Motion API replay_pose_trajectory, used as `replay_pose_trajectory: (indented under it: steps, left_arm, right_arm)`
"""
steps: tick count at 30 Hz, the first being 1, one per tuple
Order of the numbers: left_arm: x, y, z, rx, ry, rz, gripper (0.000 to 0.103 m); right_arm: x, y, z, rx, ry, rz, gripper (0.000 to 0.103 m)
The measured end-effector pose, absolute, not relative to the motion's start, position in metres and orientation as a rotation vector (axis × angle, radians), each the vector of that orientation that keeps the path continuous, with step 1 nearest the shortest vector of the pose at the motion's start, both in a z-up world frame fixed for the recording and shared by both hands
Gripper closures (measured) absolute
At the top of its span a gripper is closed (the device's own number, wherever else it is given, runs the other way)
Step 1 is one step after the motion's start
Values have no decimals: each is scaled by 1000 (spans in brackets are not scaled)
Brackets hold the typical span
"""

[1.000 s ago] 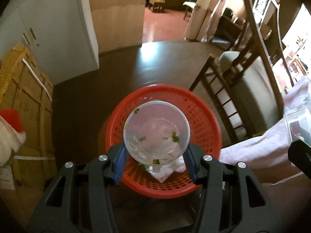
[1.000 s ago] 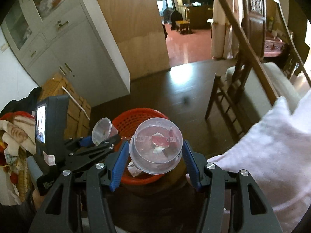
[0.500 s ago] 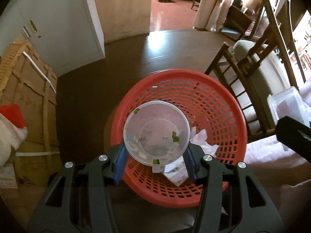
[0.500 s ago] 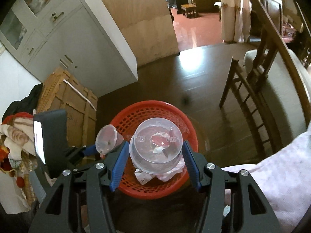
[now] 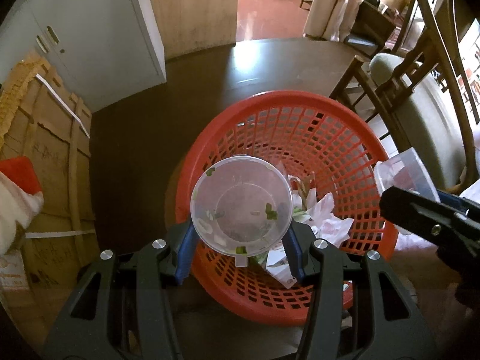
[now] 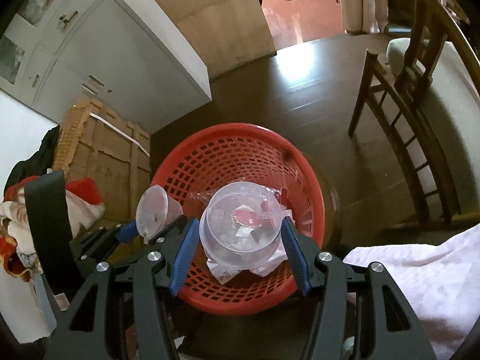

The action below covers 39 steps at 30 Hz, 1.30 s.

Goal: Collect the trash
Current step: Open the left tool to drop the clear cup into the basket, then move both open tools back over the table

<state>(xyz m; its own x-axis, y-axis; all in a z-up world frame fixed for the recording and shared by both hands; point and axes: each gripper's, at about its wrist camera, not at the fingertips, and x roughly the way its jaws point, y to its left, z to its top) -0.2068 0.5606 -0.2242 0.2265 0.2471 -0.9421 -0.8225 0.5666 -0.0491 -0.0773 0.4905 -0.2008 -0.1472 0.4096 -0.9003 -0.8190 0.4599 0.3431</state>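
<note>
My left gripper [image 5: 240,247] is shut on a clear plastic cup with green scraps [image 5: 241,205], held over the near left rim of a red mesh trash basket [image 5: 300,120]. The basket holds crumpled paper [image 5: 327,213]. My right gripper [image 6: 241,246] is shut on a clear plastic container with red scraps [image 6: 243,225], held over the same basket [image 6: 237,144]. The left gripper and its cup [image 6: 151,211] show at the left of the right wrist view; the right gripper and its container [image 5: 405,177] show at the right of the left wrist view.
The basket stands on a dark floor [image 5: 135,126]. Cardboard boxes [image 5: 45,138] and a grey cabinet [image 5: 90,39] stand at the left. A wooden chair [image 5: 399,90] is at the right. A pink cloth [image 6: 414,270] lies at the lower right.
Both grippers have moved forward and down toward the basket, which now looks larger and sits under both held containers. Both grips are unchanged.
</note>
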Motion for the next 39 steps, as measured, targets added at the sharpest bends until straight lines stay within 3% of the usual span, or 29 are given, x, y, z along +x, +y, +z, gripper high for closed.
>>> replay_pose_trajectory:
  steps: [20, 30, 39]
  left_arm:
    - [-206, 560, -236, -658, 1127, 777, 51]
    - [-206, 553, -215, -656, 1076, 752, 28]
    - [-209, 542, -182, -651, 1027, 740, 26]
  right_arm:
    - [-74, 489, -227, -401, 1378, 1078, 47]
    - [-69, 472, -193, -359, 1305, 1077, 47]
    - [-78, 445, -135, -310, 1191, 1120, 46]
